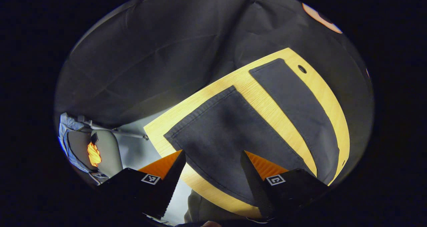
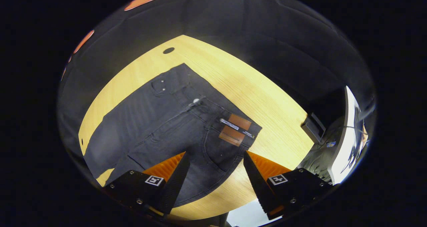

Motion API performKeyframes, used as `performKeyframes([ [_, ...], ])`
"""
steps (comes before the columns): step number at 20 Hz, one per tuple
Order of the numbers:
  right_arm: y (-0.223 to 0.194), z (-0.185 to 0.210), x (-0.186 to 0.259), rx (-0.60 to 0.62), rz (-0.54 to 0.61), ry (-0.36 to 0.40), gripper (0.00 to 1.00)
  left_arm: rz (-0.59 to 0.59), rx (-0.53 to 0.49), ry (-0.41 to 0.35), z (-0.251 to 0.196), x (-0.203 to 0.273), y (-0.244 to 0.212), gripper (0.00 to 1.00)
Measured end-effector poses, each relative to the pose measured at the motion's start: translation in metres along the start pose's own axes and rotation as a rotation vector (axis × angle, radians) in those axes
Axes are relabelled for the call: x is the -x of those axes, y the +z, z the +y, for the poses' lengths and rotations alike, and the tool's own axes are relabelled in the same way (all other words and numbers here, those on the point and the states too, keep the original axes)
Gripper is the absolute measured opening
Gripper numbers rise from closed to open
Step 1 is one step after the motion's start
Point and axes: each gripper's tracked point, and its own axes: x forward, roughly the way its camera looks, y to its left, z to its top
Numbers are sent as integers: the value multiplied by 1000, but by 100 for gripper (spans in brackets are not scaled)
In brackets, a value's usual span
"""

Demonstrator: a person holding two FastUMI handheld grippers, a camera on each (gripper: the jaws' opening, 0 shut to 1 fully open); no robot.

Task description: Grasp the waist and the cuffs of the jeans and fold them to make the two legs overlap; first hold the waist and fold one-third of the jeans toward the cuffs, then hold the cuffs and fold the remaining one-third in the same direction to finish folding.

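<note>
Jeans: dark jeans (image 2: 160, 127) lie flat and spread open on the wooden table (image 2: 240, 86), legs apart, not yet overlapped.

Long axis: it runs from the waist (image 2: 213, 113), seen in the right gripper view, to the two leg ends seen in the left gripper view, so each gripper faces one end of the garment.

Waist end: the waistband with its leather patch (image 2: 235, 128) lies just ahead of the right gripper (image 2: 215, 173) and between its finger lines; the near hip corner sits closest to it.

Cuff end: the near cuff (image 1: 200, 111) lies straight ahead of the left gripper (image 1: 213, 172); the far leg (image 1: 297, 110) lies well apart from it, with a bare strip of table (image 1: 263, 100) between the two legs.

Right gripper jaws: spread wide, holding nothing, above the cloth as far as I can tell.

Left gripper jaws: spread wide, holding nothing, with the near leg's cloth showing between them.

Nearer hand: right for the waist, left for the cuffs.

Step in hand, as I judge it: the first fold is not yet done; each gripper needs to close on the near edge at its own end and carry that leg across onto the far one.

Risk: a pinch on the top layer alone could leave the lower layer behind.
</note>
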Motion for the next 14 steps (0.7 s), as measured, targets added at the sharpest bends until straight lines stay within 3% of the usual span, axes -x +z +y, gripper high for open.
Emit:
performKeyframes([
  [11,-18,-35,-46,-240,163,-65,98,204,200,14,8,-20,-18,99],
  [14,-17,-31,-48,-257,187,-55,100,236,230,18,17,-29,-20,99],
])
